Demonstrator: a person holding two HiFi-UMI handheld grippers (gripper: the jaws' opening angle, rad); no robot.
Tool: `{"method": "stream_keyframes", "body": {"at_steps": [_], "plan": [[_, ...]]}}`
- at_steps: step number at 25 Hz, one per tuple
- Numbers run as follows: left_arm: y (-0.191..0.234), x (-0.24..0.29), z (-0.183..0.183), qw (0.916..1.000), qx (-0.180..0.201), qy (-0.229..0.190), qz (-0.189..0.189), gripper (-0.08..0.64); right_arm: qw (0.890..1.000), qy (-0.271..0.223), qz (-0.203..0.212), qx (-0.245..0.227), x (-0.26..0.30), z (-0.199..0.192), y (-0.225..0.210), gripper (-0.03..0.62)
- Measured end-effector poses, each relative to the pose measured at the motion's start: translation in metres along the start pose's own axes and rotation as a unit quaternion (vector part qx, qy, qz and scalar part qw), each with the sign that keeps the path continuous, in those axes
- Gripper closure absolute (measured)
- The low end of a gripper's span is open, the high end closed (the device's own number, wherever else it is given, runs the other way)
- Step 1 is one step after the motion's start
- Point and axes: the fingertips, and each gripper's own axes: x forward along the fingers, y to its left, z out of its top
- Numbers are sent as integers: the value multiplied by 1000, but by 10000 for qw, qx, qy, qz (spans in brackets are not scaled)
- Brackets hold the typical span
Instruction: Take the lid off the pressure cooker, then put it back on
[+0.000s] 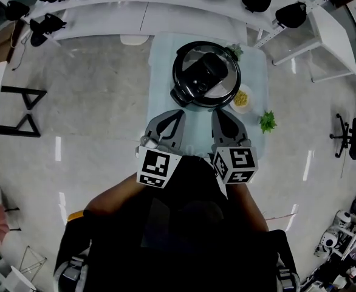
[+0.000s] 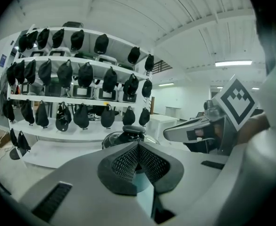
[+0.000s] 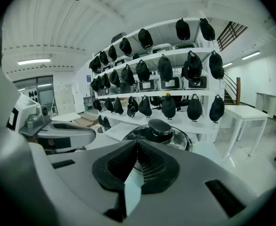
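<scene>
1. Shelving (image 3: 175,86): white, multi-tier, hung w/ rows of black cap-like items. Far ahead of both grippers, well beyond the cooker.

2. Table (image 1: 163,59): small, pale top. Lies below and ahead of both grippers' tips.

3. Pressure cooker (image 1: 206,75): black, round, standing on the table. Ahead of both grippers, near their tips but apart from them.

4. Lid (image 1: 225,83): seated on the cooker, shiny rim, black knob (image 3: 159,125) at centre. Neither gripper touches it.

5. L gripper (image 1: 174,112): grey body, black ribbed pads. Jaws closed tip to tip, nothing between. Points at the cooker, alongside the R gripper w/ a gap between them.

6. R gripper (image 1: 219,111): same build. Jaws pressed together, empty. Also aimed at the cooker.

7. Marker cubes, 2 pcs: one at the rear of the L gripper (image 1: 155,167), one at the rear of the R gripper (image 1: 236,165).

8. Bowl (image 1: 242,97): white, yellow contents. Ahead-right of the R gripper's tip, just beside the cooker.

9. Green sprig (image 1: 267,121): on the table edge, right of the R gripper.
</scene>
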Motion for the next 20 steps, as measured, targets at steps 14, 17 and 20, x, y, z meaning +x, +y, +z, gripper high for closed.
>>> {"method": "stream_keyframes", "body": {"at_steps": [14,17,20], "plan": [[25,50,11,9966,-139,287,762,553,9976,-91,621,-285,57,30,-51,571],[29,62,10,9953,-170,352,886,552,9964,-100,748,-374,71,33,-61,478],[37,68,6,9933,-221,429,1049,552,9950,-117,879,-464,84,36,-65,430]]}}
